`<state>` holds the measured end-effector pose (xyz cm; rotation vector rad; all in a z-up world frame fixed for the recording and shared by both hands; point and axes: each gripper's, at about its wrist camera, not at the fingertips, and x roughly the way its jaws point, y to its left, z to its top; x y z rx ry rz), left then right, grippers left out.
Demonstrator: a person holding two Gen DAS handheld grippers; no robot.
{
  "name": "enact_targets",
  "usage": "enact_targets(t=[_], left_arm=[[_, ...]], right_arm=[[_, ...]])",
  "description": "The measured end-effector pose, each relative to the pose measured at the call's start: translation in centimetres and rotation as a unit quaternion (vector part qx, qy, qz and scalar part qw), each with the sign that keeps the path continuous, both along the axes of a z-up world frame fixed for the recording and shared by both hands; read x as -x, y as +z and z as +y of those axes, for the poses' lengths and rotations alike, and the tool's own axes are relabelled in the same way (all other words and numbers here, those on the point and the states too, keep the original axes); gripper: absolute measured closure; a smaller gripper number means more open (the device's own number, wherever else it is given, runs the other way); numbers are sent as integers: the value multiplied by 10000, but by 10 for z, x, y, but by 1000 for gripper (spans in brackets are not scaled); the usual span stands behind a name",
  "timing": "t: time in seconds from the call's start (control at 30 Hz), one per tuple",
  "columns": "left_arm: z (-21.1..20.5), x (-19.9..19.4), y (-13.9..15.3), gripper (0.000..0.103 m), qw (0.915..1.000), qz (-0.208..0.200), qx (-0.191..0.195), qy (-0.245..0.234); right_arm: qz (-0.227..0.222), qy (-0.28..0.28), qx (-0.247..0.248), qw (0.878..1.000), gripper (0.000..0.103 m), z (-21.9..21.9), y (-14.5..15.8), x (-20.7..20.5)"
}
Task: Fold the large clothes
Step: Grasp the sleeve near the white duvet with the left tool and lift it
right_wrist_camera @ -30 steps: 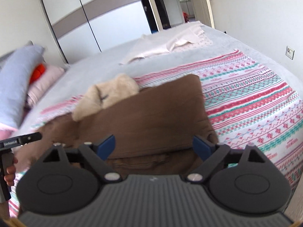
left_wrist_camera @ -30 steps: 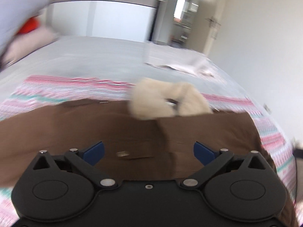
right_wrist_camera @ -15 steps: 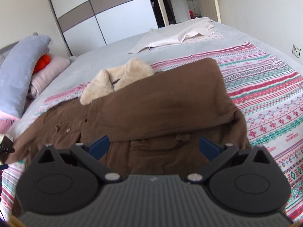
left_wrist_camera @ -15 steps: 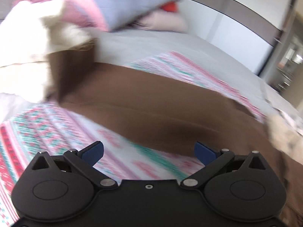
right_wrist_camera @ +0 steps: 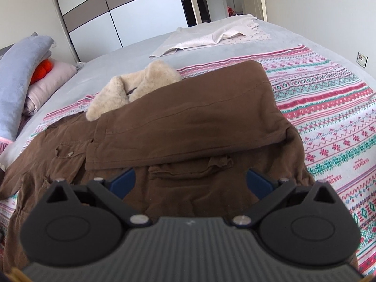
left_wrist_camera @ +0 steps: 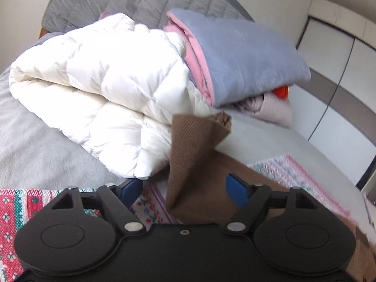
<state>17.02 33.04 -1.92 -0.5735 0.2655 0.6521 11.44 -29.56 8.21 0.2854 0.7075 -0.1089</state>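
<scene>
While both tools hover over the bed, the lines below run from close to distant.

Left gripper [left_wrist_camera: 183,189]: blue-tipped jaws spread apart with nothing clamped; a raised flap of brown twill stands between and beyond them, and whether it touches either tip cannot be told.
Right gripper [right_wrist_camera: 191,184]: jaws wide apart and empty, hanging over the lower front of the garment.
Brown coat [right_wrist_camera: 178,131]: heavy cotton-like weave, spread on the patterned blanket; one sleeve is folded across the chest, a flap pocket and a metal snap show at the left, and its hem is hidden behind the right tool's body.
Sleeve end [left_wrist_camera: 195,155]: lifted and creased into a peak, partly blurred, its far edge frayed-looking.
Collar [right_wrist_camera: 136,89]: cream fleece, plush and rounded, partly covered by the folded sleeve.
Patterned blanket [right_wrist_camera: 329,108]: knit-style bands of pink, teal and white; a small line of writing near the right edge is too small to read.
White duvet [left_wrist_camera: 98,89]: puffy, quilted, folded double.
Grey-and-pink pillow [left_wrist_camera: 242,56]: soft, lying on the duvet, hiding most of an orange item.
Pale sheet [right_wrist_camera: 211,35]: thin, rumpled, at the far end.
Wardrobe [right_wrist_camera: 131,11]: white and taupe panels, cut off at the top.
</scene>
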Motion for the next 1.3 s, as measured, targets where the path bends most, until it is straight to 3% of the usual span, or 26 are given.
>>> enact_targets(t=[0.1, 0.13, 0.2, 0.23, 0.27, 0.4, 0.5, 0.7, 0.87, 1.0, 1.13, 1.23, 1.3], left_arm=[[1, 0, 4, 36, 9997, -158, -142, 105], [1, -1, 5, 43, 9996, -154, -191, 136], [3, -2, 6, 65, 9995, -122, -241, 161], [6, -4, 6, 84, 9996, -83, -224, 123], [5, -4, 9, 93, 9997, -55, -232, 63], [-19, -9, 47, 96, 9967, -441, -484, -489], [-56, -14, 92, 96, 9857, -964, -646, -1219], [-163, -34, 179, 96, 9475, -1723, -726, -2594], [-273, -46, 205, 96, 9100, -1798, -830, -3641], [-357, -55, 193, 96, 8827, -1558, -724, -4374], [-425, -62, 158, 95, 8576, -1092, -471, -5003], [-457, -70, 121, 92, 8414, -554, -117, -5374], [-471, -78, 92, 87, 8235, 20, -21, -5673]], right_arm=[[28, -9, -38, 10000, 0, -1, -2, -1], [37, -5, -40, 10000, 0, -1, -2, -1], [23, -2, -37, 10000, 0, 0, -2, -1], [4, 3, -38, 10000, 0, 1, -2, 0], [-15, 14, -47, 10000, 0, 1, -1, -1], [-137, 39, -110, 9998, 1, 0, 1, -2], [-299, 68, -202, 9993, 0, 0, 4, -2], [-527, 203, -401, 9976, 0, -2, 11, 0], [-703, 122, -680, 9951, 0, -12, 16, 4], [-802, 47, -852, 9931, 0, -21, 20, 8], [-896, -119, -980, 9911, 0, -33, 23, 12], [-965, -281, -1101, 9888, 0, -44, 25, 16], [-986, -416, -1153, 9875, 0, -50, 26, 19]])
